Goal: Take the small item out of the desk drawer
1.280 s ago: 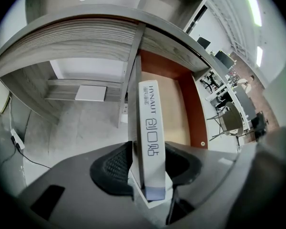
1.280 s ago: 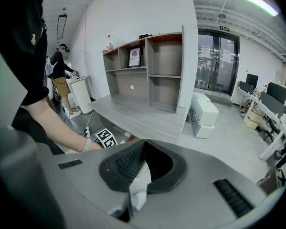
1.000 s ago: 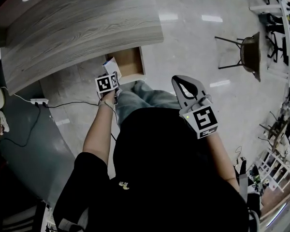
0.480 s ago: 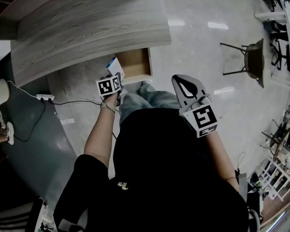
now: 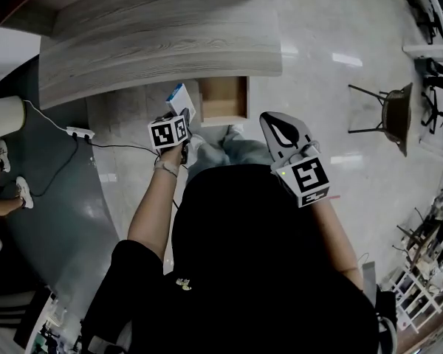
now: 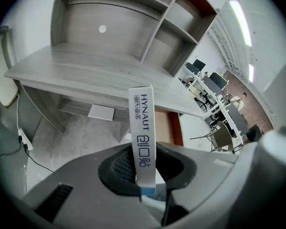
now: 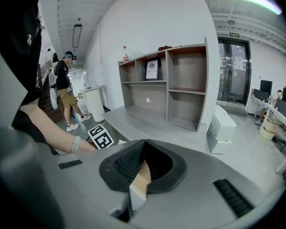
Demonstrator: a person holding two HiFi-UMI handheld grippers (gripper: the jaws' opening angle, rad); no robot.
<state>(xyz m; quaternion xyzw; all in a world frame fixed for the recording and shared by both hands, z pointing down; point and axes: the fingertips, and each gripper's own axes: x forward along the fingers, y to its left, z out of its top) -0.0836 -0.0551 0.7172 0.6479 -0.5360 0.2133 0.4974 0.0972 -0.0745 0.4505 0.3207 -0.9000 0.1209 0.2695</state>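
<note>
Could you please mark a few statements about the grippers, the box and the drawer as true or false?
1. The left gripper grips a small white box. True.
2. The desk drawer is pushed shut. False: it stands pulled out from under the desk.
3. The right gripper carries a second box. False: its jaws are together with nothing held between them.
4. A chair stands on the floor, away from the desk. True.
</note>
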